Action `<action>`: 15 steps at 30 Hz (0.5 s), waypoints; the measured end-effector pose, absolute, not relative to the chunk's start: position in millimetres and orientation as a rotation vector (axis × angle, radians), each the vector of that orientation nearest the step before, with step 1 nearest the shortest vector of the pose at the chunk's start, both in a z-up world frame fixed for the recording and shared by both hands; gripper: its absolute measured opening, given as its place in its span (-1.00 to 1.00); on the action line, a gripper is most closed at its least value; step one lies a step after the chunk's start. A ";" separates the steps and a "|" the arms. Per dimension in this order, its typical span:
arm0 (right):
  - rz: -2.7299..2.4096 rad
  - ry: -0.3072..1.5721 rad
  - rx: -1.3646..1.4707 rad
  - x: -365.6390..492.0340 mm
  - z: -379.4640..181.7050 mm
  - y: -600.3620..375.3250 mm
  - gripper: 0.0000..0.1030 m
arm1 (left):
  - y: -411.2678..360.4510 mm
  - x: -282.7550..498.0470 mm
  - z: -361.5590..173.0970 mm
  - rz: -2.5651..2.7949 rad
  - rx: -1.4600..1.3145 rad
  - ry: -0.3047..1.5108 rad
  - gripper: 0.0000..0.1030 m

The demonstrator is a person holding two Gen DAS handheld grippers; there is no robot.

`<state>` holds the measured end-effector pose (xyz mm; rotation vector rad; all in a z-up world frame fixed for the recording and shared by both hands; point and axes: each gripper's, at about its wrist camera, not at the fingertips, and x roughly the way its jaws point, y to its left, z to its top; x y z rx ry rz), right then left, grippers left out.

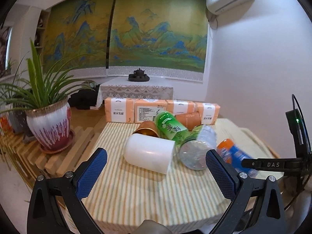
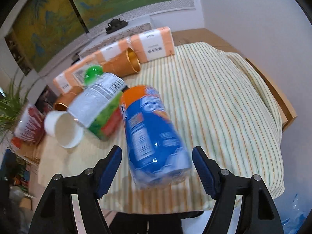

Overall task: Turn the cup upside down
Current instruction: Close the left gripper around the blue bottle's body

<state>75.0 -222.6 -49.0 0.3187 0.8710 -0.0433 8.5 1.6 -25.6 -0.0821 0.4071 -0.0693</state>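
Left gripper (image 1: pixel 156 167) before white cup (image 1: pixel 149 153), seemingly sideways.

White cup (image 1: pixel 149 153) on its side on striped cloth, mouth facing right, touching green bottle.

My left tongs (image 1: pixel 156 167) and right tongs (image 2: pixel 157 166) have black angular arms with silver screws (image 1: pixel 243 175). Their pads (image 1: pixel 91 172) are blue and finely dimpled.

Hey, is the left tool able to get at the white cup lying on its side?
Probably yes: the left tool is open, the white cup lies just ahead, nothing between them.
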 end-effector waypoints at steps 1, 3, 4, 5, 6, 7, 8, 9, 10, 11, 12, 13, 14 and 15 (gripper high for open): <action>-0.045 0.854 0.317 70.8 -45.9 -222.4 0.40 | -1.3 5.6 -27.2 -0.071 -0.094 0.403 0.99; -0.035 0.796 0.333 53.8 -37.4 -228.0 0.47 | -12.2 1.3 -33.2 -0.081 -0.107 0.406 0.99; -0.031 0.773 0.342 45.4 -35.4 -232.0 0.48 | -20.8 1.1 -36.5 -0.093 -0.105 0.414 0.99; -0.031 0.752 0.352 37.3 -33.9 -236.4 0.49 | -32.3 1.8 -40.6 -0.108 -0.096 0.426 0.99; -0.041 0.725 0.359 24.5 -33.9 -243.7 0.49 | -46.9 3.0 -44.7 -0.125 -0.079 0.442 0.99; -0.049 0.713 0.362 18.6 -34.3 -248.0 0.50 | -57.9 3.8 -47.0 -0.142 -0.068 0.451 0.99; -0.061 0.695 0.369 9.3 -35.9 -254.6 0.50 | -70.9 4.7 -49.5 -0.160 -0.058 0.459 0.99; -0.072 0.681 0.373 1.1 -37.9 -262.0 0.50 | -84.5 5.8 -51.9 -0.175 -0.052 0.466 0.99; -0.084 0.672 0.376 -6.6 -40.3 -269.8 0.50 | -99.7 7.5 -54.2 -0.187 -0.052 0.473 0.99; -0.100 0.662 0.382 -15.8 -42.9 -279.2 0.50 | -110.9 9.5 -56.4 -0.192 -0.055 0.480 0.99; -0.108 0.653 0.388 -21.7 -43.7 -285.3 0.50 | -122.5 11.7 -58.2 -0.196 -0.063 0.485 0.99; -0.117 0.644 0.396 -28.0 -44.5 -292.8 0.50 | -131.8 13.8 -59.8 -0.193 -0.070 0.486 0.99; -0.131 0.635 0.403 -34.7 -45.7 -301.6 0.50 | -142.0 16.6 -61.2 -0.188 -0.081 0.487 0.99; -0.142 0.628 0.406 -40.2 -46.5 -308.7 0.50 | -150.0 18.9 -62.3 -0.187 -0.092 0.487 0.99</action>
